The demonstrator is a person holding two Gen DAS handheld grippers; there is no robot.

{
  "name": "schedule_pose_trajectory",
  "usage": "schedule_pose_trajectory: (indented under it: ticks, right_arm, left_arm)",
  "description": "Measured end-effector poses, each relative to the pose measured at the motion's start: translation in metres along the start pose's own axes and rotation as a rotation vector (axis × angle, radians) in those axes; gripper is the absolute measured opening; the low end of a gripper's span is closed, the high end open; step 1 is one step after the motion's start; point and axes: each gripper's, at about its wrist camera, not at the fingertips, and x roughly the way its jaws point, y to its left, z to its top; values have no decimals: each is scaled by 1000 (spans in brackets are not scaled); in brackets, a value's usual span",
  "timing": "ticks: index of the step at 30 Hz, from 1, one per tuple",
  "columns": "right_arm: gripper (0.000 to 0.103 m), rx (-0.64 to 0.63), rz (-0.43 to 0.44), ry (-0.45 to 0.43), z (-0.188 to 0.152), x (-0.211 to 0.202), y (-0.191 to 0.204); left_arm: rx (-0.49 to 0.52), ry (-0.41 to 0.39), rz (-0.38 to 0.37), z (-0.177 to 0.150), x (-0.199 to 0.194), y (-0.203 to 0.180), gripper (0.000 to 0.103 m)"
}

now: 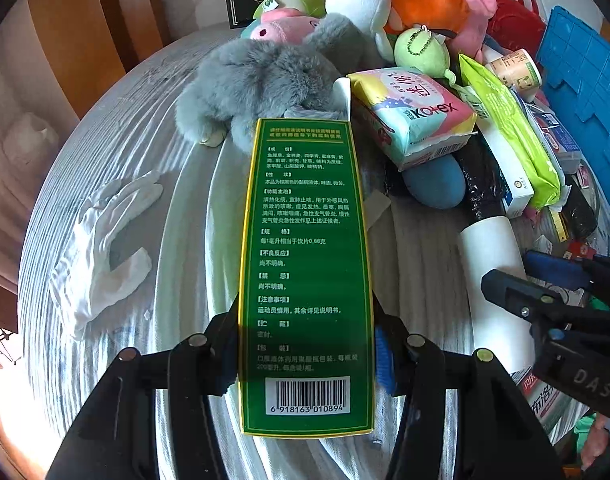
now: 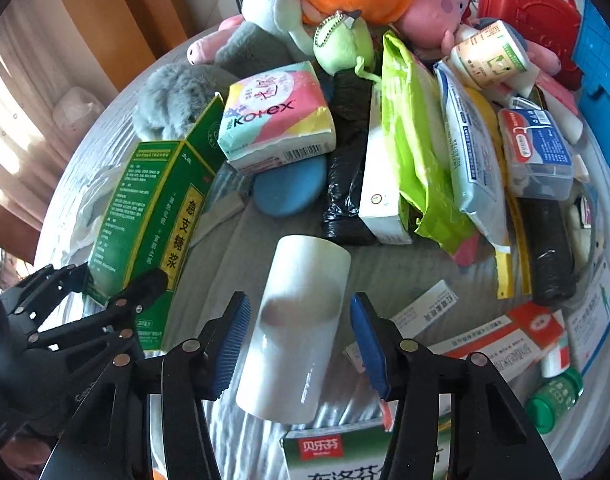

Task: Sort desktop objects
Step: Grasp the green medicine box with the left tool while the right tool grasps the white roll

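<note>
Left wrist view: left tool [image 1: 307, 354] clamping green medicine box [image 1: 305, 264] above tabletop; right tool [image 2: 301, 344] standing apart, straddling white roll [image 2: 295, 328]. Risk: smooth roll slipping sideways when squeezed, knocking ibuprofen box [image 2: 337, 454]

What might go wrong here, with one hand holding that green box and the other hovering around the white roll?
1. The left tongs grip the tall green box only near its barcode end, so it might tilt or slip out.
2. The right tongs stand open around the smooth white roll; it looks slippery and might roll or squirt away when squeezed.
3. The Kotex pack lies atop a crowded pile close by; a nudge could topple things.
</note>
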Motion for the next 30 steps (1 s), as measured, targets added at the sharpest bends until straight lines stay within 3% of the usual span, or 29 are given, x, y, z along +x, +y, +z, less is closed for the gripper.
schedule_pose_trajectory:
  ticks: [8, 15, 18, 23, 30]
  right_arm:
    - [49, 6, -14, -21, -3, 17, 11]
    - [47, 86, 50, -82, -17, 26, 9]
    - [47, 135, 118, -136, -21, 22, 3]
    - [47, 135, 178, -262, -19, -8, 7]
    - [47, 49, 130, -413, -9, -63, 33]
  left_arm:
    - [18, 4, -1, 3, -2, 0, 52]
    - [36, 13, 10, 1, -7, -4, 52]
    - [54, 11, 75, 2, -10, -8, 52]
    - [35, -59, 126, 3, -42, -8, 52]
    - [-35, -236, 151, 28, -96, 19, 52]
